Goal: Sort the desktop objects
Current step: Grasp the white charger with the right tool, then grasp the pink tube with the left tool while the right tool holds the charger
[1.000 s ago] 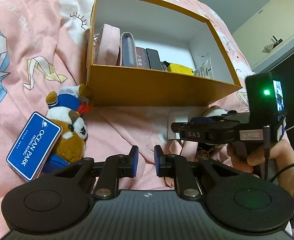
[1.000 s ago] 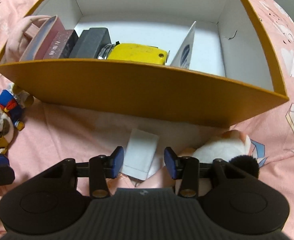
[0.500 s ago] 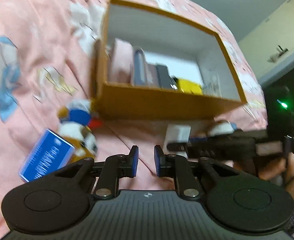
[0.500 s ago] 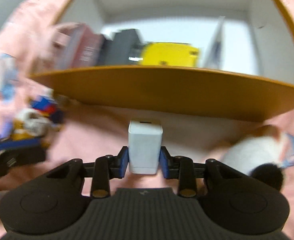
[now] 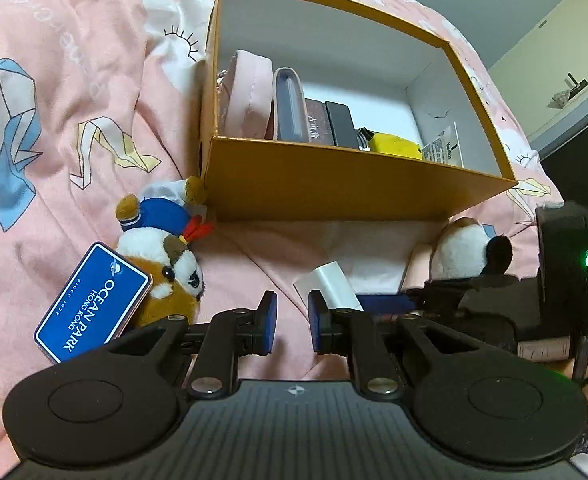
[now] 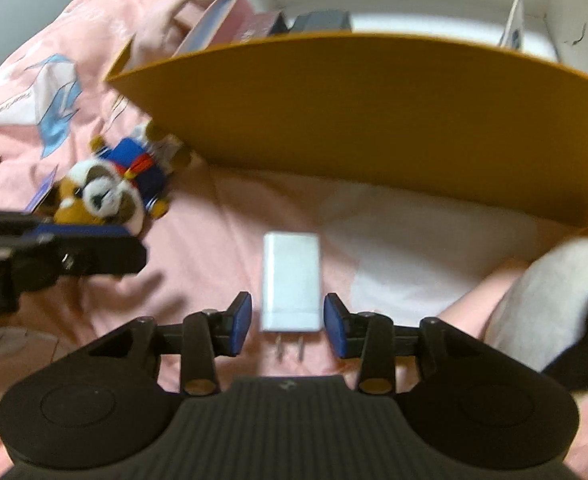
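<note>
A white plug-in charger (image 6: 291, 280) lies flat on the pink bedding with its prongs toward the camera. My right gripper (image 6: 287, 318) straddles its near end; its jaws are opening and a gap shows on each side, so the pads (image 6: 240, 320) do not press it. From the left wrist view the charger (image 5: 332, 286) sits just right of my left gripper (image 5: 292, 316), whose jaws stand a little apart with nothing between them. The orange box (image 5: 334, 184) with a white inside stands behind, holding a pink pouch (image 5: 250, 100), dark cases and a yellow object (image 5: 394, 146).
A brown plush in a blue sailor suit (image 5: 162, 256) with a blue Ocean Park tag (image 5: 94, 300) lies left of the grippers. A white and black plush (image 5: 466, 252) lies right, by the box corner. The box's front wall (image 6: 374, 120) rises close ahead of the right gripper.
Half a second ago the right gripper was shut on the charger and held it up. Now its jaws have parted and the charger rests on the bedding. The right view has tipped downward.
</note>
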A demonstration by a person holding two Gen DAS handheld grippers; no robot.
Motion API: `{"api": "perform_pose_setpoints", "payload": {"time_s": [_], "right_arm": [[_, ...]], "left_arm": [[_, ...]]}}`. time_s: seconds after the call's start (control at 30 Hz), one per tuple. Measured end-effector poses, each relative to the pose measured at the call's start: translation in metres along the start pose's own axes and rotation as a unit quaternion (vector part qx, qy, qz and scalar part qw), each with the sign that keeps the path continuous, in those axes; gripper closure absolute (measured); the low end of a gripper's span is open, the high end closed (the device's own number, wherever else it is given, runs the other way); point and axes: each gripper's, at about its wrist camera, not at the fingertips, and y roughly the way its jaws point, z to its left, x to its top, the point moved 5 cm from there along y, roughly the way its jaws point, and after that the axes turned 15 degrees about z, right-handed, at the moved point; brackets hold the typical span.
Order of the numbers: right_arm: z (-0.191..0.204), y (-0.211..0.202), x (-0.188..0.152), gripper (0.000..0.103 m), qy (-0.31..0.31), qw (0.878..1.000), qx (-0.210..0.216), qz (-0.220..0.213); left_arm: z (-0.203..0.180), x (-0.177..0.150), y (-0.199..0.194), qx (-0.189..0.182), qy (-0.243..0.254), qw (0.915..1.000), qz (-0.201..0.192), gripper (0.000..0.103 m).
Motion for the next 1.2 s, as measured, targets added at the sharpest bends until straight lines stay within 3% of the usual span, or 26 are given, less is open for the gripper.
{"api": "perform_pose_setpoints", "payload": {"time_s": [0.1, 0.23, 0.4, 0.7, 0.93, 1.03, 1.2], "right_arm": [[0.005, 0.009, -0.005, 0.067, -0.002, 1.0, -0.021, 0.008], [-0.005, -0.007, -0.006, 0.068, 0.002, 1.0, -0.019, -0.023], [0.01, -0.039, 0.002, 0.069, -0.032, 0.997, -0.035, -0.065], [-0.002, -0.066, -0.001, 0.069, -0.019, 0.997, -0.006, -0.071], [-0.009, -0.118, 0.001, 0.069, -0.036, 0.994, 0.005, -0.106], [-0.014, -0.138, 0.001, 0.069, -0.034, 0.993, 0.006, -0.115], [-0.031, -0.171, -0.002, 0.069, -0.018, 0.99, 0.002, -0.138]], "left_arm": [[0.0, -0.001, 0.001, 0.0, 0.0, 1.0, 0.003, 0.085], [-0.004, -0.002, 0.001, -0.001, 0.0, 1.0, 0.004, 0.085], [-0.011, -0.001, -0.002, 0.009, 0.015, 0.9998, -0.005, 0.085], [-0.014, -0.001, -0.009, 0.017, 0.022, 0.9994, -0.022, 0.085], [-0.037, 0.011, -0.025, 0.028, 0.063, 0.9966, -0.045, 0.085], [-0.044, 0.015, -0.031, 0.023, 0.077, 0.9954, -0.052, 0.085], [-0.047, 0.018, -0.032, -0.022, 0.081, 0.9958, -0.037, 0.085]]}}
